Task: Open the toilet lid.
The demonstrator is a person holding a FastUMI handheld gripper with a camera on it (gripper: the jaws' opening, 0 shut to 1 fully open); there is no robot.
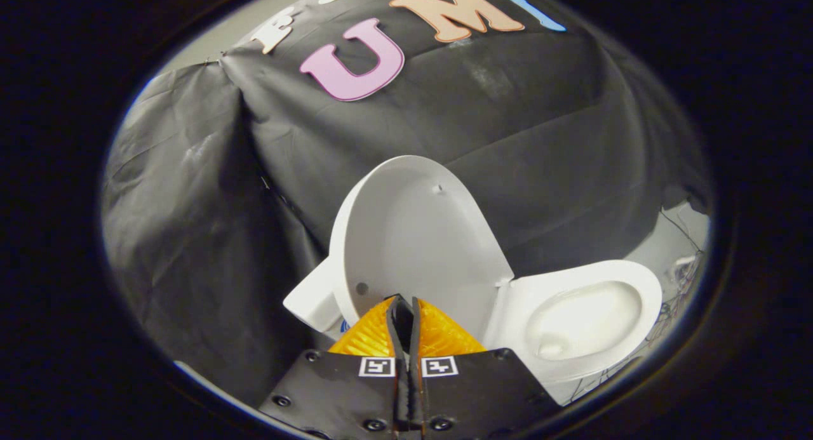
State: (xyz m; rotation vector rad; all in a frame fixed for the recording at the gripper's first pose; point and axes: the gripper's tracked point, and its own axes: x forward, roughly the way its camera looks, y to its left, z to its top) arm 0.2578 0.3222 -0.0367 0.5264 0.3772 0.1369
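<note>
Pointing at the raised toilet lid (413, 237), the tongs (404, 300) sit pressed together, gripping nothing.

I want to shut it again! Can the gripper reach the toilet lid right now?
Probably yes. The raised toilet lid stands just ahead of the gripper, whose fingers are pressed together with nothing between them and the lid.
</note>
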